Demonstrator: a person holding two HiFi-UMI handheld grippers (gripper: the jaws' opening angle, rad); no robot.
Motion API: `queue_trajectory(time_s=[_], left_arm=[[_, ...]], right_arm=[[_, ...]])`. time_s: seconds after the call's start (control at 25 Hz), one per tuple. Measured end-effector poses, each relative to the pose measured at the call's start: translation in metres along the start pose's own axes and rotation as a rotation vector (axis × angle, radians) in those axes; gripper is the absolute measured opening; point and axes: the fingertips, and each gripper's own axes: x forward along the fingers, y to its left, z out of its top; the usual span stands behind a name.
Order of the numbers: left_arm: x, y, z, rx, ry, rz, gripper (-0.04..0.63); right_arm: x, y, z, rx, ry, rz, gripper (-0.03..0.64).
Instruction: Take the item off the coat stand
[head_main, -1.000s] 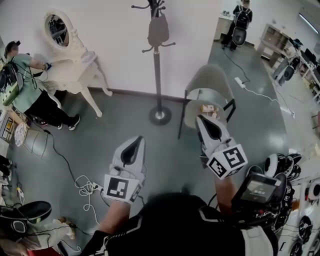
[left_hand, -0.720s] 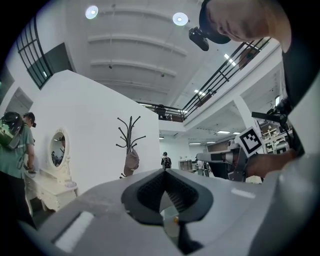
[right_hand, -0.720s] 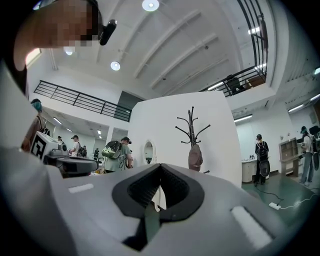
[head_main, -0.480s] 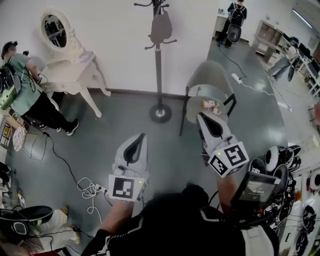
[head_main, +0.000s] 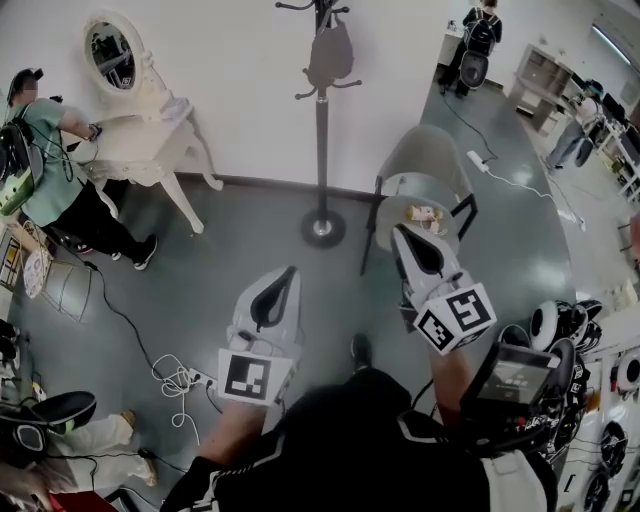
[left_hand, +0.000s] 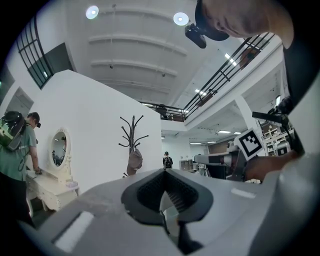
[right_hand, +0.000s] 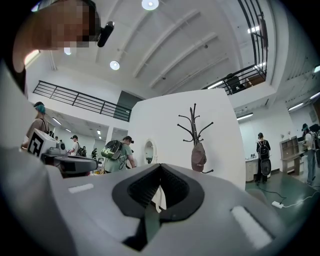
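Left tongs (head_main: 278, 290) first: pressed together with nothing between them, tip aimed toward 12 o'clock. They ride low over the grey floor (head_main: 200, 270) on a forearm reaching straight out from the body. Look up to 12 o'clock and there is the coat stand (head_main: 322, 130) against the white wall, well apart from both tools. The hanging item (head_main: 331, 58), a brownish thing like a cap or small bag, sits on a hook near its top. So by my read nothing of the job is done yet: the approach, the grab and the lift-off are all to come. Over to the right tongs (head_main: 410, 242): closed and empty too, pushed further forward at 1 o'clock, tip tilted toward 11, hovering in front of the grey chair (head_main: 425, 160). Either pair will have to open before any grab.
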Motion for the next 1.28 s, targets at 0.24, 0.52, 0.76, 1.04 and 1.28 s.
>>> queue_trajectory(time_s=[0.24, 0.52, 0.76, 1.04, 1.28], left_arm=[[0.036, 0.012, -0.005, -0.006, 0.007, 0.02, 0.012], [0.093, 0.019, -0.012, 0.003, 0.0, -0.01, 0.012], [0.145, 0.028, -0.01, -0.013, -0.001, 0.017, 0.012], [0.197, 0.027, -0.006, -0.013, 0.0, 0.07, 0.012], [0.226, 0.022, 0.002, 0.011, 0.007, 0.092, 0.012]], right_arm=[[0.034, -0.039, 0.003, 0.006, -0.019, 0.016, 0.009], [0.066, -0.094, 0.004, 0.018, -0.031, 0.029, 0.009], [0.088, -0.136, 0.001, 0.027, -0.027, 0.056, 0.009], [0.096, -0.175, 0.004, 0.04, -0.045, 0.105, 0.009], [0.11, -0.203, 0.003, 0.057, -0.05, 0.142, 0.009]])
